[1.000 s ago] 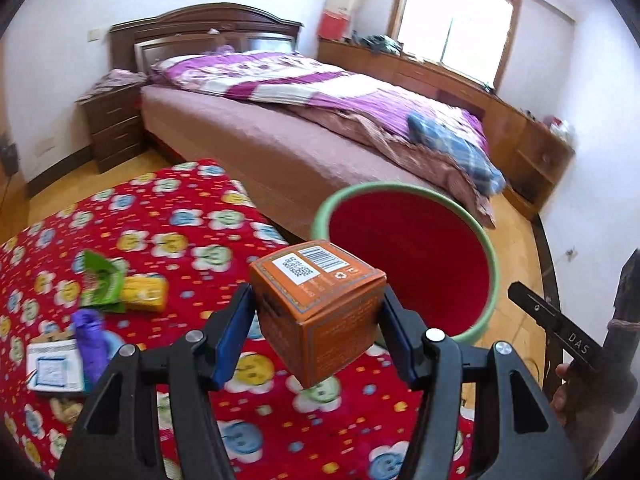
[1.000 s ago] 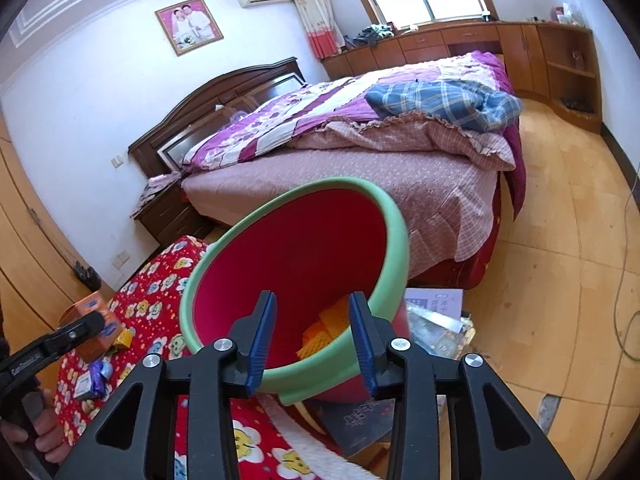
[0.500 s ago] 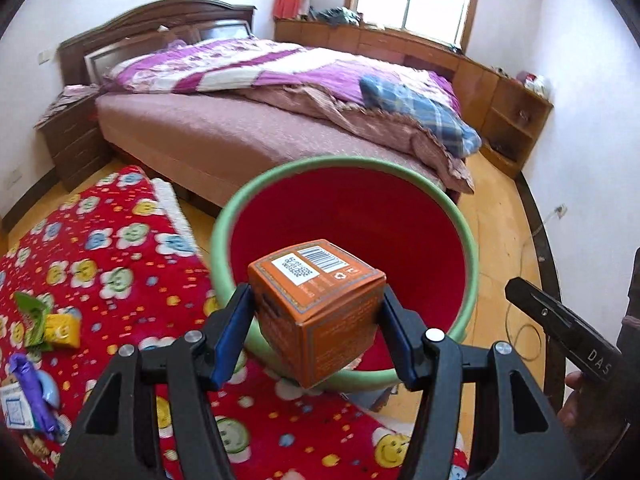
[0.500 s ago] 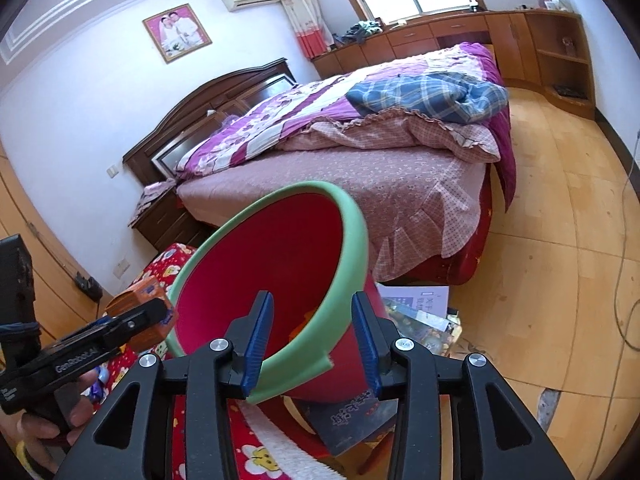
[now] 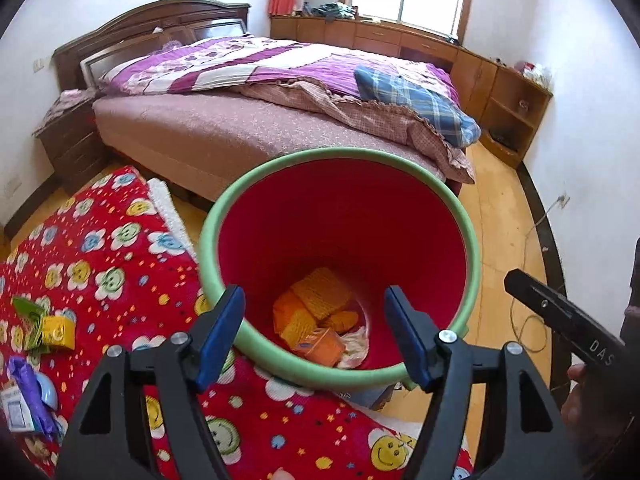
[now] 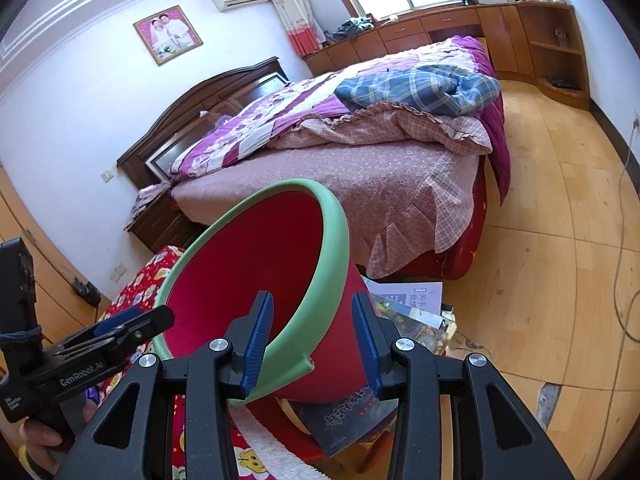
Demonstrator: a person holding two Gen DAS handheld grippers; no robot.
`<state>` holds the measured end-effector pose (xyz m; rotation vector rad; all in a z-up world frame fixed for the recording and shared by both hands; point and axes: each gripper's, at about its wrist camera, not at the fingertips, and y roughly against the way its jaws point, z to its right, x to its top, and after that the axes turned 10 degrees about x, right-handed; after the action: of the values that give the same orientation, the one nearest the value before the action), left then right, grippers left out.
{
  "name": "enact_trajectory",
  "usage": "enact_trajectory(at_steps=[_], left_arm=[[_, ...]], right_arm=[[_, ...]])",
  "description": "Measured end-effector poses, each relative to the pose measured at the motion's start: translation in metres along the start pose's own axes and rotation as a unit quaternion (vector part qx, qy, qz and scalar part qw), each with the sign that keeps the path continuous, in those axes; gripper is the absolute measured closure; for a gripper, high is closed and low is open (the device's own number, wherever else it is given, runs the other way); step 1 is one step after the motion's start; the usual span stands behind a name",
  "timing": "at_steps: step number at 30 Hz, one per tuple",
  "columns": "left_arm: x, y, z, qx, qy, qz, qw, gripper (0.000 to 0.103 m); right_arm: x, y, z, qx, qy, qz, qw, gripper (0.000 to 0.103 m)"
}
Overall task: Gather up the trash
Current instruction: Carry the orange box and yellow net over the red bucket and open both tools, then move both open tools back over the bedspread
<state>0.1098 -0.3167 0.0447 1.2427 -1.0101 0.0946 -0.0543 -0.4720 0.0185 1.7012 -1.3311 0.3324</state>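
Observation:
A red bin with a green rim [image 5: 472, 240] is tilted toward me. My left gripper [image 5: 314, 336] is open and empty at its mouth. An orange box [image 5: 322, 346] lies at the bin's bottom among orange wrappers [image 5: 316, 294] and white paper. My right gripper [image 6: 316, 344] is shut on the bin's green rim [image 6: 332, 240] and wall and holds it tipped. The left gripper also shows in the right wrist view [image 6: 120, 326]. More trash lies on the red flowered cloth [image 5: 120, 264]: a yellow box [image 5: 58, 332], a green packet [image 5: 28, 314], a purple wrapper [image 5: 24, 380].
A bed [image 5: 240, 120] with purple bedding stands behind the bin. A nightstand [image 5: 68, 140] is at the left. Books and papers [image 6: 412, 304] lie on the wooden floor under the bin. A cable [image 6: 624, 240] runs along the floor at the right.
My left gripper has opened and the orange box has dropped into the bin. The right gripper has tipped the bin further toward the left gripper.

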Motion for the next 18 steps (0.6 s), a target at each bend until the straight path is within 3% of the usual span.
enact_trajectory(at_steps=[11, 18], left_arm=[[-0.026, 0.026, -0.065, 0.027, 0.093, -0.002, 0.9953, 0.031], [-0.041, 0.047, -0.101, 0.053, 0.128, 0.011, 0.9903, 0.031]], right_arm=[[-0.006, -0.003, -0.026, 0.012, 0.02, -0.012, 1.0, 0.045], [-0.013, -0.005, -0.046, 0.023, 0.035, -0.024, 0.999, 0.044]])
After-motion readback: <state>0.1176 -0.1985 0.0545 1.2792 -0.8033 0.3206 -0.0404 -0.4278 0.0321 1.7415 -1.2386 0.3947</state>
